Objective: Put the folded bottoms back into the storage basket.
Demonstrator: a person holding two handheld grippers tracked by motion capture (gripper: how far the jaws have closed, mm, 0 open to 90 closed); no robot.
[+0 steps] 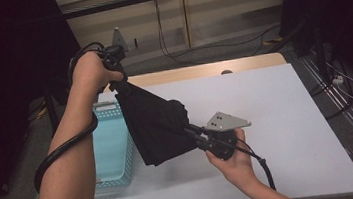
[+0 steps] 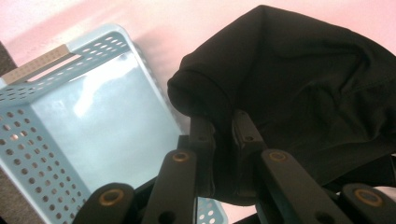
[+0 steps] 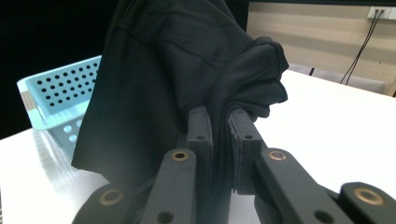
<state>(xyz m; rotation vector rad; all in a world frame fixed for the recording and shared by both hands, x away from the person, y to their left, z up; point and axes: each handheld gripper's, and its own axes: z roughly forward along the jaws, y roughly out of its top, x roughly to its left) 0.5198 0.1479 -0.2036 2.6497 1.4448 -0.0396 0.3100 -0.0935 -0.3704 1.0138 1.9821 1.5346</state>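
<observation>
With both grippers, left (image 1: 114, 81) and right (image 1: 191, 129), clamped on the black fabric garment (image 1: 154, 124) held above the white table (image 1: 276, 113), we judge the next move is lowering it into the light-blue perforated plastic basket (image 1: 111, 142).

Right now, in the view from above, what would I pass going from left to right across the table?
Light blue basket → black cloth, held up between both grippers → right gripper, shut on the cloth's lower edge → bare white table. The left gripper grips the cloth's top corner, above the basket's far end.
</observation>
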